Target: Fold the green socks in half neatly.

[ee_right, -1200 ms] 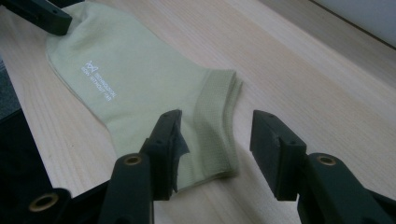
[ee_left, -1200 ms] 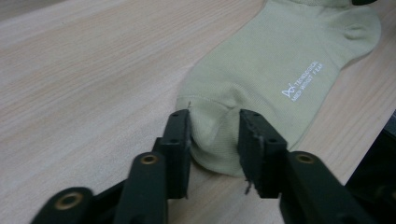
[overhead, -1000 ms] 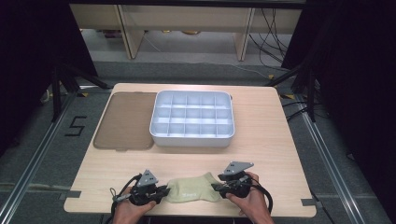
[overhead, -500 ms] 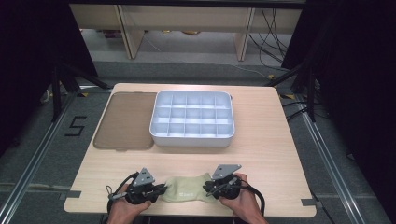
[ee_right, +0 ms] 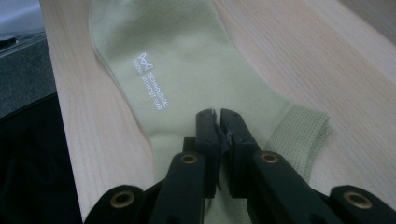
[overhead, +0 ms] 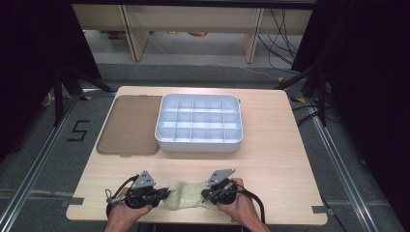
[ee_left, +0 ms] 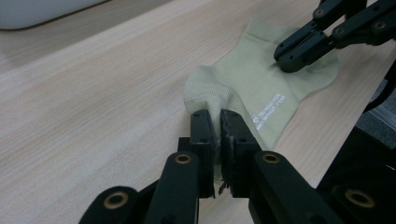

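While both hands sat at the near tabletop edge, layout read as follows, near to far:
Left tongs (overhead: 162,194): jaws nearly closed, pinching one end of the sock (overhead: 186,195); in the left gripper view (ee_left: 219,122) fabric was bunched up between the two black jaws.
Right tongs (overhead: 205,195): jaws nearly closed on the other end of the sock; in the right gripper view (ee_right: 217,122) cloth sat in the narrow gap, ribbed cuff just to the side of the jaws.
Sock (ee_right: 187,70): pale green, short, white printed lettering on the side; lay flat on the tabletop (overhead: 270,159) between the two tongs, close to the near edge, held at both ends.
Hands: left hand (overhead: 126,212) and right hand (overhead: 239,208) each gripped a tool, forearms coming in from the bottom of the high view.
Tabletop: light wood, bare strip between sock and tray.
Tray (overhead: 159,126): white, divided into a grid of compartments, well apart from the sock, toward the far side.
Mat (overhead: 128,125): flat brown panel, touching or just beside the tray's left wall; couldn't tell which.
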Action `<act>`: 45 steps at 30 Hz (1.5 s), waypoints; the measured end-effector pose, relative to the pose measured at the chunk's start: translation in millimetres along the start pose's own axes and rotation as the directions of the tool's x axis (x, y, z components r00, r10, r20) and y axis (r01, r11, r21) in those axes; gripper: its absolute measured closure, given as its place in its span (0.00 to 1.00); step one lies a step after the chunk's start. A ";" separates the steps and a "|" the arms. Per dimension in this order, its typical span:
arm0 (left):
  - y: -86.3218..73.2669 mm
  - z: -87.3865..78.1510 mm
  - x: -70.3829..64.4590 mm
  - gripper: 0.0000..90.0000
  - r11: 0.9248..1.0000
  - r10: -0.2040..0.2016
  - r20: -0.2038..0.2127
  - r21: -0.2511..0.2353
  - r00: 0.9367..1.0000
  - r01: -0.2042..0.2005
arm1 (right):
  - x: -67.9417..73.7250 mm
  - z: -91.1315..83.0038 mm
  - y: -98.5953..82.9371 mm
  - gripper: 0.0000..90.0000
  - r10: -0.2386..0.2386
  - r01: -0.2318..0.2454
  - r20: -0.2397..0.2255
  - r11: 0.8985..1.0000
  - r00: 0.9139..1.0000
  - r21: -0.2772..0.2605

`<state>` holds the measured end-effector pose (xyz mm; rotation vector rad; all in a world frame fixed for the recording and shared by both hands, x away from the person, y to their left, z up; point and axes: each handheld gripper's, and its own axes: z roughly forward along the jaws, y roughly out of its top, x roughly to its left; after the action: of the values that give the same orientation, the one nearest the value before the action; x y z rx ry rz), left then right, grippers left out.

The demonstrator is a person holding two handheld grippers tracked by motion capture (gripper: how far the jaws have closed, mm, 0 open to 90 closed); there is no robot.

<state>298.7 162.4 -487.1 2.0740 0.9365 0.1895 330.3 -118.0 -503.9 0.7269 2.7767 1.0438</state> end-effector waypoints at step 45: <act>44.5 33.0 -24.3 0.92 1.000 0.004 0.114 -0.029 0.994 0.000 | -26.2 -9.4 -0.8 0.98 0.063 -0.063 0.015 0.998 0.998 -0.001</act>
<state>320.5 108.4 -470.7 2.0366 0.8580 0.0845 350.9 -136.2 -499.5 0.8241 2.7582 1.0452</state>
